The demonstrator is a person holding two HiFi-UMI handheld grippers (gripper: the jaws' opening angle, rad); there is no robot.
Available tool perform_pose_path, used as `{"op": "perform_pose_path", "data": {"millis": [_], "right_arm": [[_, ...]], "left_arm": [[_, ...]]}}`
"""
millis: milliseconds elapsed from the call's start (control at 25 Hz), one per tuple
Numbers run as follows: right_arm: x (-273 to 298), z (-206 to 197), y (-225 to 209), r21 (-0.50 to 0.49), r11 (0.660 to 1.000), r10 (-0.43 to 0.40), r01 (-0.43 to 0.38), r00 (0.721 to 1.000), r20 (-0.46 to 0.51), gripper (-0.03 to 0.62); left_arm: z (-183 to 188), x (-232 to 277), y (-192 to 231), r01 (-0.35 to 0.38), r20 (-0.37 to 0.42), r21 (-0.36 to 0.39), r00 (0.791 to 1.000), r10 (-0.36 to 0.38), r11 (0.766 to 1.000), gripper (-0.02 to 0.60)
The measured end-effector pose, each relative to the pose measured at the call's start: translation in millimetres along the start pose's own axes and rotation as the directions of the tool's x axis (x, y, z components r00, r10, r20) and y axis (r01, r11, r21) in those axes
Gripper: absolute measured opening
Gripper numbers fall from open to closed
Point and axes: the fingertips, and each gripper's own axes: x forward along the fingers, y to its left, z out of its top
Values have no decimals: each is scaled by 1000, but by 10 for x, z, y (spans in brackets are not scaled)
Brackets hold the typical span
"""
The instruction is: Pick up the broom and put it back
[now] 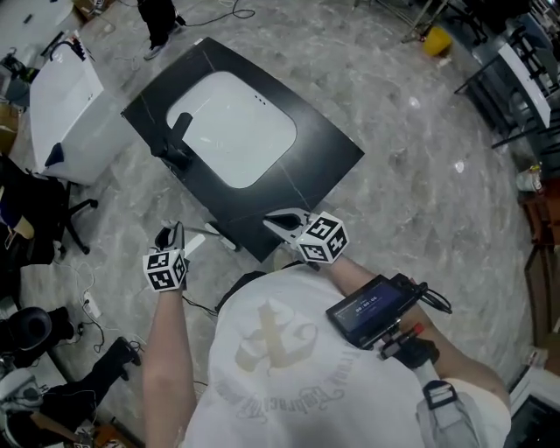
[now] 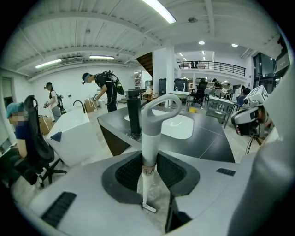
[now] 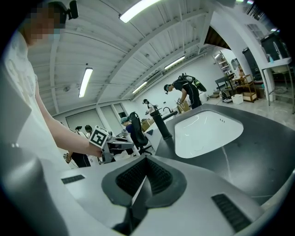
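The broom shows only as its handle [image 2: 149,138], a white shaft ending in a grey loop that stands upright in the left gripper view. My left gripper [image 2: 148,162] is shut on that shaft, with the dark pads pressing it from both sides. In the head view the left gripper [image 1: 169,238] is low and left of the counter's near corner, and a short white piece of the handle [image 1: 194,244] sticks out to its right. The broom head is hidden. My right gripper [image 1: 284,223] hovers at the counter's near edge; its jaws [image 3: 144,177] are shut with nothing between them.
A black counter [image 1: 324,153] with a white sink [image 1: 232,129] and a black faucet [image 1: 178,140] lies straight ahead. A white cabinet [image 1: 66,105] stands to the left, an office chair [image 1: 39,223] below it. A person's legs [image 1: 159,24] show beyond the counter. Cables lie on the floor at lower left.
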Motion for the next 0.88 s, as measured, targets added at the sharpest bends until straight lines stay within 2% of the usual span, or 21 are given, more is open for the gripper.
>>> {"op": "perform_pose_path", "data": {"millis": [320,480,880], "right_arm": [[196,61,183,-30,999,20,-20,1000,-18,17],[303,40,306,-37,999,29,-30,999,-25,17],[562,-133,857,-73,995,70,-75,996,-62,17]], "left_arm": [[-253,-322,225,-30,24,-82,999,32,996,109],[-323,-510,336,-40,65,-127,997,49,991,107],[-455,-1129,385,-2,171,-172,985,32,985,107]]}}
